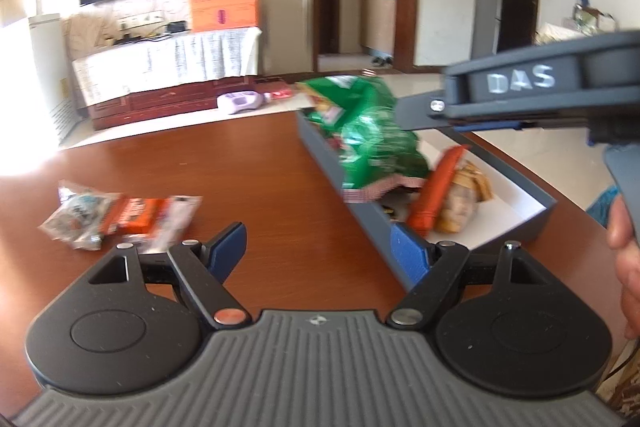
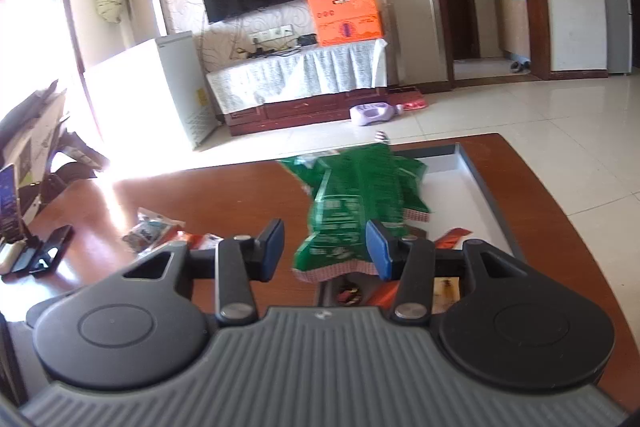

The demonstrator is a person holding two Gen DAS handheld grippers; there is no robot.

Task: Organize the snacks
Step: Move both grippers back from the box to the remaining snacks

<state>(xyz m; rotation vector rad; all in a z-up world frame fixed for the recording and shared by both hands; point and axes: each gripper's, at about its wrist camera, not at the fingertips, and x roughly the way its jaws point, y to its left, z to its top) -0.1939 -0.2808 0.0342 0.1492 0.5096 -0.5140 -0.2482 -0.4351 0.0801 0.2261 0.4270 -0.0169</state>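
A green snack bag (image 1: 368,139) lies across the left wall of a grey box (image 1: 536,215) with a white floor; it also shows in the right wrist view (image 2: 360,203). An orange-red packet (image 1: 436,187) and a bag of tan snacks (image 1: 464,203) lie in the box. Several small packets (image 1: 120,215) lie on the table at the left. My left gripper (image 1: 324,251) is open and empty, low over the table beside the box. My right gripper (image 2: 326,247) is open, its jaws either side of the green bag's near end, apart from it.
The brown wooden table (image 1: 248,163) carries everything. Dark items (image 2: 44,251) stand at its far left edge in the right wrist view. Beyond are tiled floor, a TV stand with an orange box (image 2: 344,11), and a white appliance (image 2: 156,91).
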